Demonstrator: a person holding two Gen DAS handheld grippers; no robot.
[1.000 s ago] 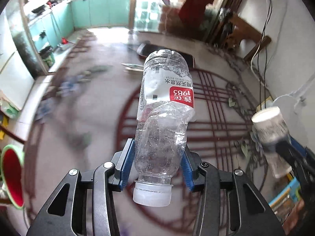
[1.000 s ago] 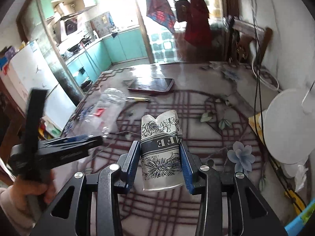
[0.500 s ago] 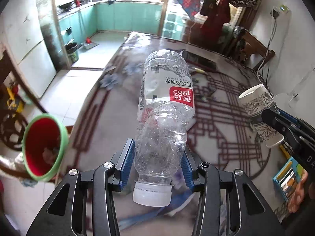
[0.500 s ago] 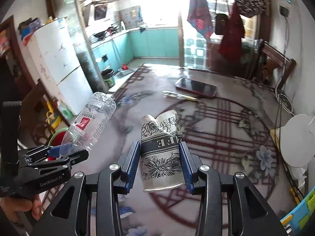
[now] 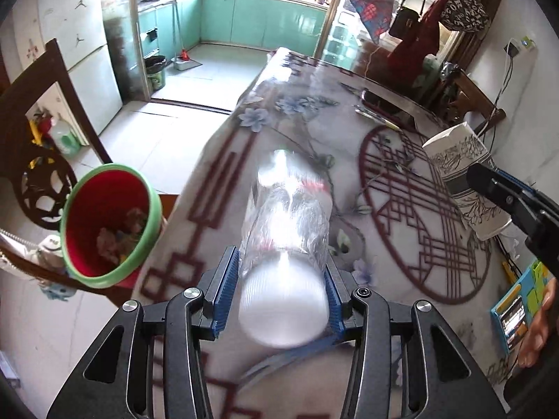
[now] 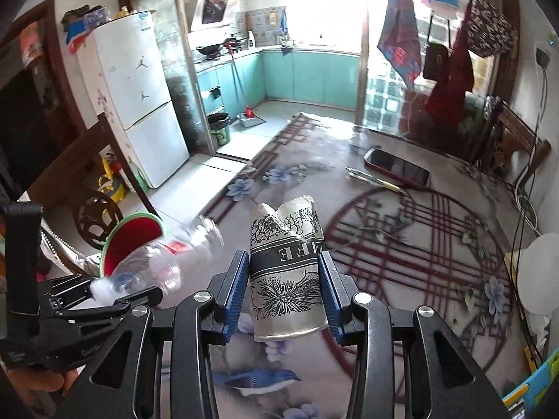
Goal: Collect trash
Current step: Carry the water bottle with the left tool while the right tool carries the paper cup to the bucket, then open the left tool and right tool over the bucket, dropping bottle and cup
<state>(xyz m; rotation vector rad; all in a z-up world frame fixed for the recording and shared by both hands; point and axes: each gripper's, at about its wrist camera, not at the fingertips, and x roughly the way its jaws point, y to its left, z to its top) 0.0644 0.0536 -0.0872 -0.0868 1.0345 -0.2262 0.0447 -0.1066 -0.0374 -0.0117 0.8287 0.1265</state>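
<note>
A crushed clear plastic bottle [image 5: 286, 230] with a red label and a white cap is blurred in the left wrist view, and my left gripper [image 5: 283, 279] is shut on it near the cap. It hangs over the table's left edge, close to a red bin [image 5: 108, 220] with a green rim that holds scraps. A dented paper cup [image 6: 286, 272] with black flower print sits in my right gripper [image 6: 284, 289], which is shut on its sides. From the right wrist view the bottle [image 6: 164, 262] and the bin [image 6: 132, 241] lie to the lower left.
The table [image 6: 401, 244] has a patterned cloth with a dark red circle. A phone [image 6: 396, 167] and a pen [image 6: 374, 176] lie at its far side. A dark wooden chair [image 5: 38, 111] stands behind the bin. A white round object [image 6: 539, 272] and cables sit at the right edge.
Both grippers have swept left across the table with the bottle and cup still held. The bin has come closer and larger. The bottle now shows blurred.
</note>
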